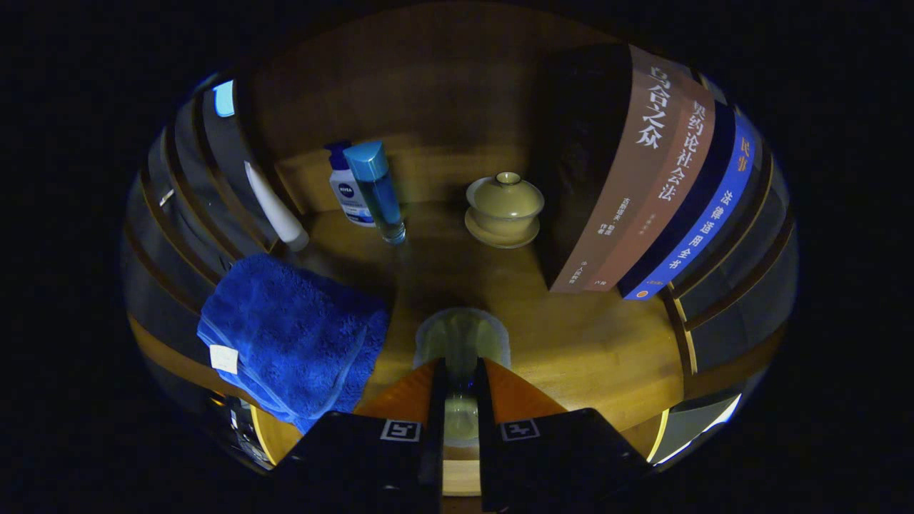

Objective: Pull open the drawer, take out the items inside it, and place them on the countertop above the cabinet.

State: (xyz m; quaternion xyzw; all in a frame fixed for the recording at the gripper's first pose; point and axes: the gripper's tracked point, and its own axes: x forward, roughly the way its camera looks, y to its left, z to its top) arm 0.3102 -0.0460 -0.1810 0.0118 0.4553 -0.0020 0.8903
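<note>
Dim, warm light — edges bowed, shadows deep.

three books [646, 178], two bottles [364, 189], one towel [293, 335].

Glass cup [462, 341] between gripper [462, 389] fingers on countertop [593, 350]; towel [293, 335] left, books [643, 178] right, lidded bowl [505, 207] beyond

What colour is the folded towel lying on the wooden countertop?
Blue: the folded terry towel lies beside the gripper, whose jaws hold a translucent cup, seen in the gripper view.
</note>
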